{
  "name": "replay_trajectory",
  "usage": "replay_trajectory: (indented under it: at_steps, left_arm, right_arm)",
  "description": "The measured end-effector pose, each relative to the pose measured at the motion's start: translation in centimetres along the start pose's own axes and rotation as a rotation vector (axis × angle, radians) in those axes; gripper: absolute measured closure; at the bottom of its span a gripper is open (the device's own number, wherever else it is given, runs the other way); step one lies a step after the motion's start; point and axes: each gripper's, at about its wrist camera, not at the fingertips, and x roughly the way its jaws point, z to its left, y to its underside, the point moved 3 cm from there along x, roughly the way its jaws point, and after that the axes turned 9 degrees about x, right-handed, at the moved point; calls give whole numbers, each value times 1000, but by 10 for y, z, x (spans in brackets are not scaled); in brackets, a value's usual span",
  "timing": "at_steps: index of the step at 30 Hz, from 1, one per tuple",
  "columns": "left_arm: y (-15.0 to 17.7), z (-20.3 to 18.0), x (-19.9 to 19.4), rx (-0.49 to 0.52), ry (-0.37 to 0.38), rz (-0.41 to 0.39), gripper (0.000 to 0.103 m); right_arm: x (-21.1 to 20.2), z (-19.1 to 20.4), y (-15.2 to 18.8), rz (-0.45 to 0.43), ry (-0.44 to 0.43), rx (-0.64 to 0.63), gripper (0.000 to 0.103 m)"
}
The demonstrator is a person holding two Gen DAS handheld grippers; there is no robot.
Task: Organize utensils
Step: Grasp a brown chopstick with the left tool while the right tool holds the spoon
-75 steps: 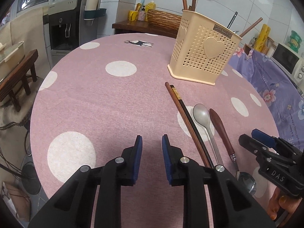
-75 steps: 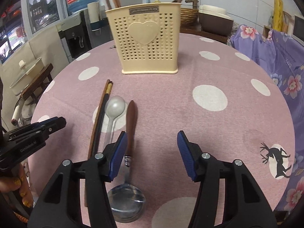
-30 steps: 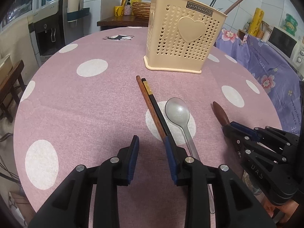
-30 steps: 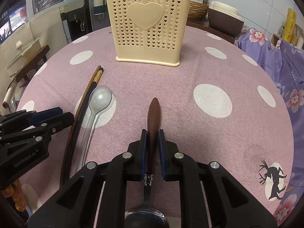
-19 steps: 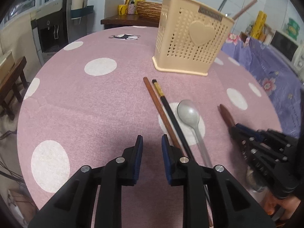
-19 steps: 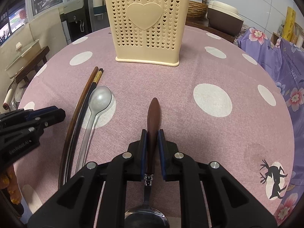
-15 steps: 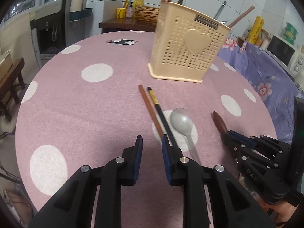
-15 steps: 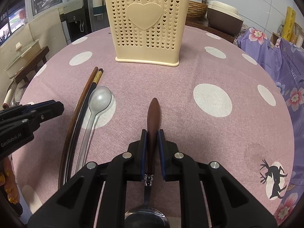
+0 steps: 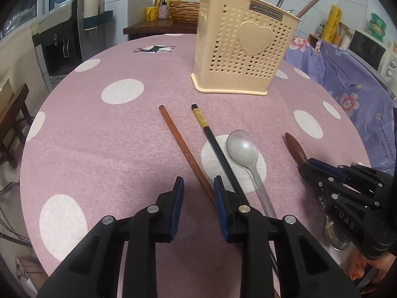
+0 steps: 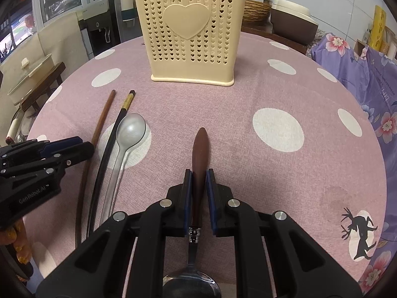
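Spoon with a dark brown wooden handle and steel bowl, lying on the pink dotted counter, clamped by the right tool; left tool slightly apart over a brown chopstick.

A water dispenser stands left of the table; a microwave, seemingly, sits far right.

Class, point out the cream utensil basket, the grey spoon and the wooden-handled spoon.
cream utensil basket [image 10: 191, 37]: right wrist view, heart on its front.
grey spoon [image 9: 242, 147]: left wrist view, bowl.
wooden-handled spoon [image 10: 200, 146]: right wrist view, handle.
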Motion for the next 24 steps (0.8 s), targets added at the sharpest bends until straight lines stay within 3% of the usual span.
replay_trajectory:
  at_steps: [2,6,13,17,24]
  left_arm:
    - [-3,7,0,-25,-5,8,75]
    - [-15,13,1,-40,-44,-10,53]
    - [-34,32,19,-57,-111,28,51]
    - [-38,40,27,-70,-114,38,54]
    - [-49,33,36,-50,-118,54,79]
  right_arm:
    - [1,1,-1,6,6,0,90]
    - [4,0,-7,20,7,11,90]
    - [13,5,-18,52,9,-3,86]
    - [17,8,-24,64,8,-4,86]
    - [23,13,-31,75,7,-16,86]
